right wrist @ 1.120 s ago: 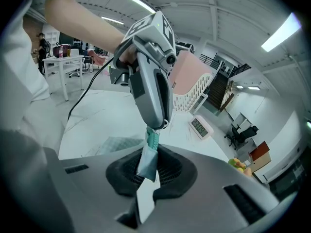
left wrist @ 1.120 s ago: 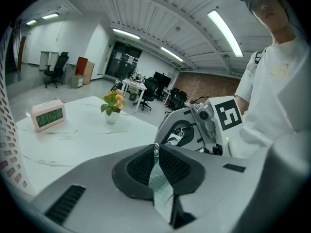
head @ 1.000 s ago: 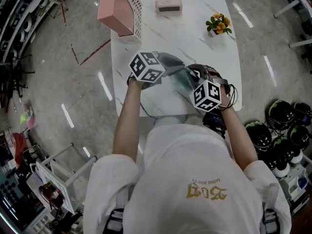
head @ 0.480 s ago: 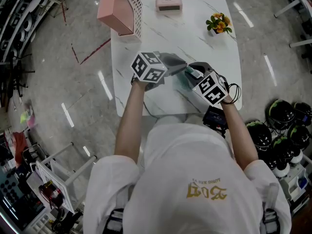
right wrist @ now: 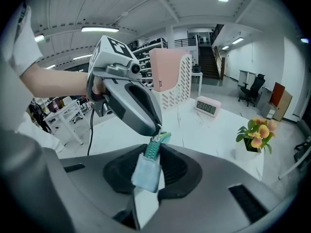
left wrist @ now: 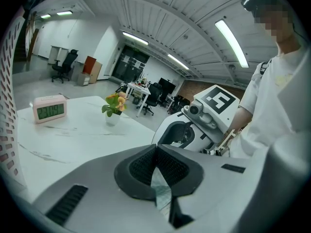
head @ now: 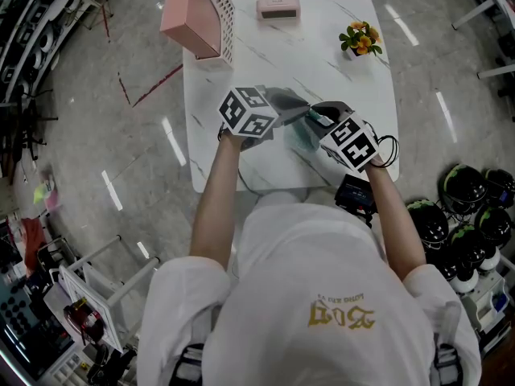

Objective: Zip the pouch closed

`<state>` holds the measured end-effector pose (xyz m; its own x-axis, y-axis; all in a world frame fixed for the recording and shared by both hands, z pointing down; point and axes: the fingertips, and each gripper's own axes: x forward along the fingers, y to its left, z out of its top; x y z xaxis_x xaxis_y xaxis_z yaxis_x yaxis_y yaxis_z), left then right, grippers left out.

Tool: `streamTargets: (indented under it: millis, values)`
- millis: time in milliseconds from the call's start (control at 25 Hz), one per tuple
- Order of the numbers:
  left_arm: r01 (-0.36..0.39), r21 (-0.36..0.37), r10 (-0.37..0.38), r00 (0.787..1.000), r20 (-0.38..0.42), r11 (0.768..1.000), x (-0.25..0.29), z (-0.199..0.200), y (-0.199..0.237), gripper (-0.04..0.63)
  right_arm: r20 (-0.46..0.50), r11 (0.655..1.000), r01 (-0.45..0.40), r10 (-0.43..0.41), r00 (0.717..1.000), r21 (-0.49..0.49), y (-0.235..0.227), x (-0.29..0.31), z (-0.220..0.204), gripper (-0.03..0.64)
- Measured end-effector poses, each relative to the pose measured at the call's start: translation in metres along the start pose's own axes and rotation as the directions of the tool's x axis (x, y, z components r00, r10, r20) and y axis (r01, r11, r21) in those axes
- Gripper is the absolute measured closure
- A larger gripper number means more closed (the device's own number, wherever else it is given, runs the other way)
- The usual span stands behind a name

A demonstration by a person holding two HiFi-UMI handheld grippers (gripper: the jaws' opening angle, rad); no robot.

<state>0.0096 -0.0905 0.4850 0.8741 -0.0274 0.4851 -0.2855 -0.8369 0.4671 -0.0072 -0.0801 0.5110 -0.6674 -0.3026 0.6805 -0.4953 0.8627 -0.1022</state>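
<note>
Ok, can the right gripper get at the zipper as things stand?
Probably yes. The right gripper has just been opening its jaws, and the teal zipper end lies between them. The left gripper pinches the pouch just beyond; nothing else blocks it.

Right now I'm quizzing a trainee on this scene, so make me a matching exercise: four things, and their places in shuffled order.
Things:
1 clock
2 flower pot
3 pink basket
4 pouch

Places:
A far left corner of the table
B pinched in the left claw
C far edge, middle
D far right corner

Pairs: 1-C, 2-D, 3-A, 4-B
</note>
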Motion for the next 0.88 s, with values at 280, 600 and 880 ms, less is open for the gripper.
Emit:
streamTargets:
  millis: [280,600,880]
  values:
    - [-0.003,-0.021,0.003,1.000,0.010,1.000,0.0009,0.0004,0.0009,0.571,-0.016,0.993,0.064,-0.067,0.998,-0.103,-0.0016,-0.0003,-0.0004,0.572]
    - [0.000,-0.057,0.002,0.999,0.034,0.998,0.0029,-0.0003,0.0035,0.568,-0.023,0.980,0.107,-0.112,0.993,-0.167,-0.0050,0.0000,-0.0021,0.572]
    - [0.062,-0.164,-0.044,0.993,0.111,0.985,-0.0003,0.0017,0.0034,0.556,-0.039,0.950,0.125,-0.142,0.989,-0.287,-0.0015,0.0020,-0.0039,0.574]
